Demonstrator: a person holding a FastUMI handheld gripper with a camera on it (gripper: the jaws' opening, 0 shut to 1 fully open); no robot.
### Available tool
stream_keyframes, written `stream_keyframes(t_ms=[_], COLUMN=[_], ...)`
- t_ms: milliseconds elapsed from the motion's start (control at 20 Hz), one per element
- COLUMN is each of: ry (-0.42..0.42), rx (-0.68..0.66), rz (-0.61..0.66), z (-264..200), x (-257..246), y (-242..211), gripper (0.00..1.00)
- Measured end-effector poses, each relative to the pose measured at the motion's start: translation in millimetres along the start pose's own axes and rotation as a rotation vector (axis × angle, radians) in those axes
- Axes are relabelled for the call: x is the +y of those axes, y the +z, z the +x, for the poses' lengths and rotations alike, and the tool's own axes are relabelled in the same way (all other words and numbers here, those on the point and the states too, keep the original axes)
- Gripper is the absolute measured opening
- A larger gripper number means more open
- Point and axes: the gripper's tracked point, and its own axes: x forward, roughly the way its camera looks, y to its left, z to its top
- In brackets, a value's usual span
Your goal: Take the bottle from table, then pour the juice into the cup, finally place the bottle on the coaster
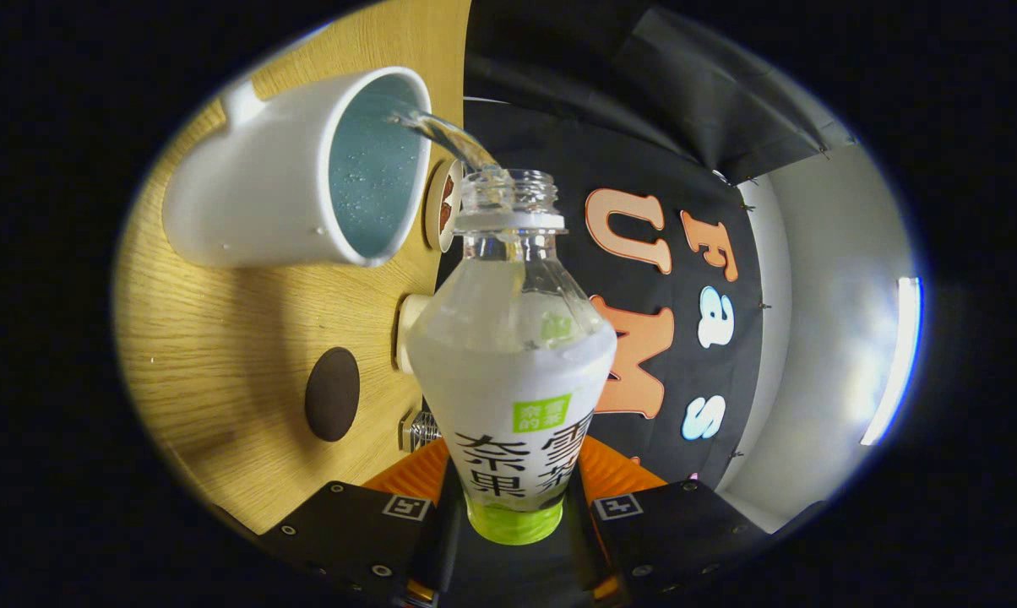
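My gripper (pixel 513 498) is shut on a clear plastic bottle (pixel 513 371) with a white and green label, both fingers (pixel 416 481) pressing its lower body. The whole view is rolled sideways, so the bottle is tipped toward the table. Its uncapped mouth (pixel 508 181) points at a white mug (pixel 297 173) with a blue inside. A thin stream of clear liquid (pixel 445 135) runs from the mouth over the mug's rim. A dark round coaster (pixel 332 394) lies on the wooden table (pixel 221 338), between the mug and my fingers.
A small round object with a brown pattern (pixel 443 205) stands just behind the mug. A white round object (pixel 409 333) and a small metal piece (pixel 420 431) sit near the table's edge behind the bottle. The black booth wall rises beyond.
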Motion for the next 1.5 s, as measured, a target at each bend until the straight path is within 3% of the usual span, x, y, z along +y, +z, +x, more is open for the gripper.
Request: stream_keyframes(t_ms=[1500], ry=[-0.069], rx=[-0.026], rz=[-0.129], z=[5], x=[-45], y=[-10], gripper=[0.56])
